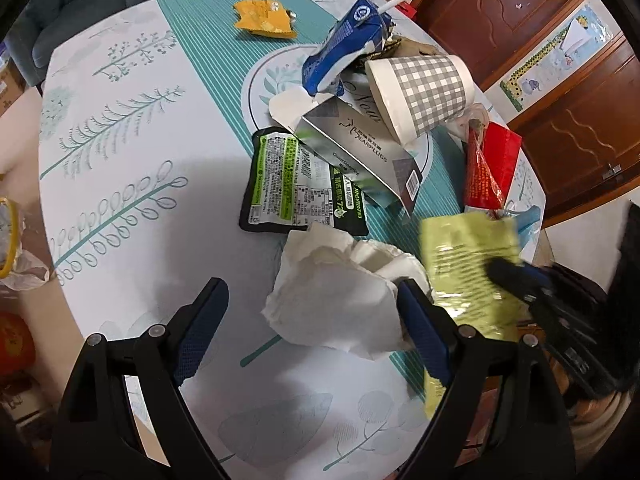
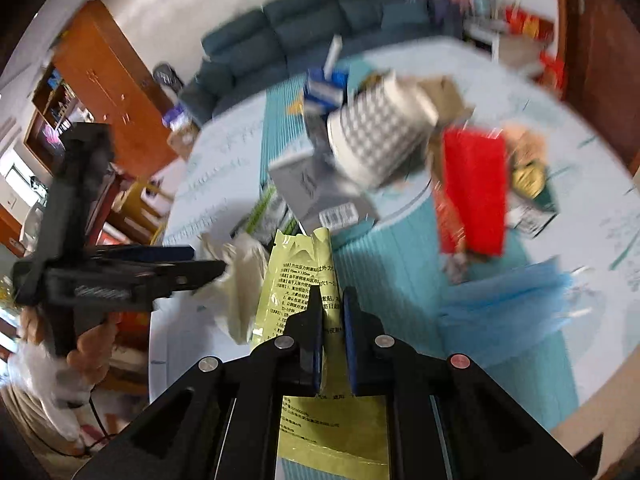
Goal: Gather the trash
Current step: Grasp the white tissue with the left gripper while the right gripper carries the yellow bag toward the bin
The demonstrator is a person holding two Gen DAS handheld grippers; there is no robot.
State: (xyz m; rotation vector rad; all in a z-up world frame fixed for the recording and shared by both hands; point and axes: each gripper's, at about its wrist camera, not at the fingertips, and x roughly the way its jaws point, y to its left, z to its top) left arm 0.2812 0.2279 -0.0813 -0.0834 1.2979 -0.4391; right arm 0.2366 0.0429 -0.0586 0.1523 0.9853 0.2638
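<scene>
My right gripper (image 2: 334, 300) is shut on a yellow-green foil wrapper (image 2: 298, 264) and holds it above the table; the wrapper also shows blurred in the left wrist view (image 1: 468, 256). My left gripper (image 1: 312, 296) is open, its fingers on either side of a crumpled white tissue (image 1: 336, 300) lying on the table. Beyond lie a black-and-green pouch (image 1: 288, 184), an earplug box (image 1: 360, 152), a checked paper cup (image 1: 420, 92), a blue drink carton (image 1: 344, 48), a red packet (image 1: 488, 168) and a yellow wrapper (image 1: 264, 18).
The round table (image 1: 120, 160) has a leaf-patterned cloth. A blue mask (image 2: 508, 300) lies at its near right. A dark sofa (image 2: 304, 32) stands behind, wooden cabinets (image 1: 560, 60) to the right. A bag with a yellow rim (image 1: 12, 240) sits left of the table.
</scene>
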